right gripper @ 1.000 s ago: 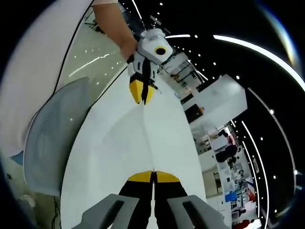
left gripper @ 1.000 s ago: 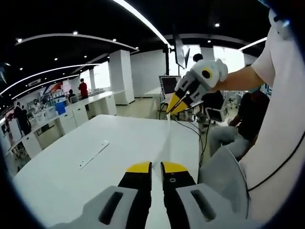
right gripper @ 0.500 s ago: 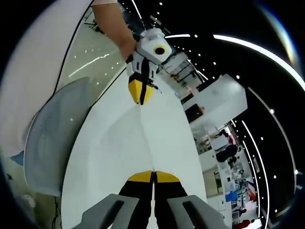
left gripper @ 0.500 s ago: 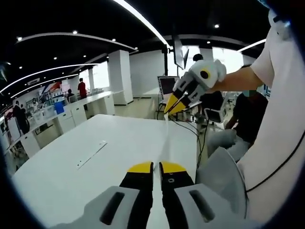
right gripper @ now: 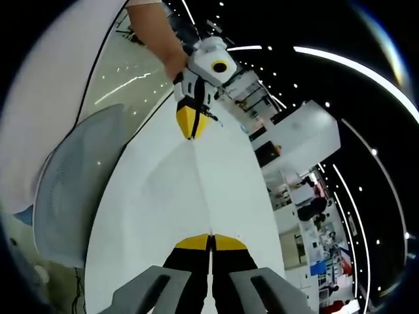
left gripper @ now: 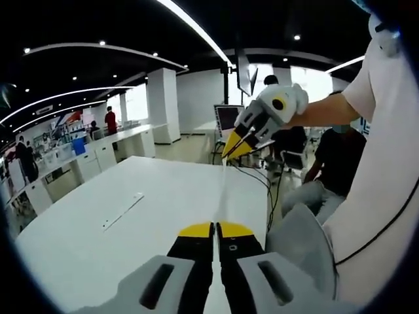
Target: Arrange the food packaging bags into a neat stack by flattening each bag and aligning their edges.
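Edge-on, clear bag [left gripper: 221,190] taut between both pinching grippers [left gripper: 215,227] [right gripper: 211,239]; left-view strip [left gripper: 122,211] on white table [left gripper: 78,248].

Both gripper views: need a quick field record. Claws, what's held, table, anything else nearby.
left claw: shut on the bag's near end
right claw: shut on the other end
bag: thin, pale, seen edge-on as a line; stretched taut between the two claws, lifted above the table
table: white, large
flat strip: lies on the table, apart from both claws; type unclear
grey chair: at the table's edge beside the person
other bags: cannot tell
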`<control>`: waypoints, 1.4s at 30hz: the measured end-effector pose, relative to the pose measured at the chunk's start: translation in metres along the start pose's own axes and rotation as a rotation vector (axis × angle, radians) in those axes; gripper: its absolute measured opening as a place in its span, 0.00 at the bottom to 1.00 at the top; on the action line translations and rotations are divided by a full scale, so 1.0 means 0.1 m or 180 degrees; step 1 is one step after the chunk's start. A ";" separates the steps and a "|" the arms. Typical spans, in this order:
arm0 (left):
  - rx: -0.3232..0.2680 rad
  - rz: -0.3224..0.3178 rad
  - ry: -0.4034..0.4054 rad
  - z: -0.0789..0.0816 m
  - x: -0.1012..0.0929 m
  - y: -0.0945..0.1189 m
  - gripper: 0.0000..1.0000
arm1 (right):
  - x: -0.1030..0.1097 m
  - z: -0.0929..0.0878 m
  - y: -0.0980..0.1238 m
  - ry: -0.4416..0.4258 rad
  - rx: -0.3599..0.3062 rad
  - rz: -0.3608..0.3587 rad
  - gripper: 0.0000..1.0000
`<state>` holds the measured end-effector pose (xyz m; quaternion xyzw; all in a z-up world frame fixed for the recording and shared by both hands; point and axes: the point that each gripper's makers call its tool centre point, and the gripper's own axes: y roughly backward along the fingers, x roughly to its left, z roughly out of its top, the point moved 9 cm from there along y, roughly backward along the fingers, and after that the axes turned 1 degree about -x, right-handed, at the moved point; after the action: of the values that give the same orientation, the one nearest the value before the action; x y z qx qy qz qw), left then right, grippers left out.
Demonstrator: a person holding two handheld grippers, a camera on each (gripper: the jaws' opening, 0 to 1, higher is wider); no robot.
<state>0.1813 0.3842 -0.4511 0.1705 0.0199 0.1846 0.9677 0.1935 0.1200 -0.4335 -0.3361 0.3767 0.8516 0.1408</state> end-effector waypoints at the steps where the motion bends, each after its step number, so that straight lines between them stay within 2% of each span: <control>1: 0.0017 0.0001 -0.0014 0.01 -0.01 0.00 0.00 | 0.00 0.00 0.00 -0.0004 0.0001 0.0003 0.00; 10: 0.0015 0.0071 -0.0065 0.09 -0.01 0.03 0.00 | -0.01 -0.01 -0.02 -0.0018 0.0005 0.0015 0.00; 19: 0.0024 0.0059 -0.0361 0.12 -0.07 0.06 0.00 | -0.01 0.01 -0.03 -0.0128 0.0027 0.0061 0.00; 24: 0.0046 0.0028 -0.0439 0.13 -0.07 0.08 0.00 | -0.05 0.06 -0.01 -0.0362 -0.0046 0.0121 0.00; 32: 0.0090 -0.0012 -0.0541 0.13 -0.12 0.08 0.00 | -0.07 0.14 -0.02 -0.0439 -0.0084 0.0179 0.06; 38: 0.0126 -0.0041 -0.0532 0.12 -0.13 0.09 0.00 | -0.06 0.23 -0.04 -0.0515 -0.0187 0.0212 0.06; 42: 0.0127 -0.0061 -0.0540 0.15 -0.15 0.11 0.00 | -0.02 0.35 -0.11 -0.0555 -0.0290 0.0298 0.06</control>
<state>0.1653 0.3839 -0.4330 0.2046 -0.0568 0.1598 0.9640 0.1843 0.1530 -0.4214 -0.2488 0.3393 0.8995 0.1178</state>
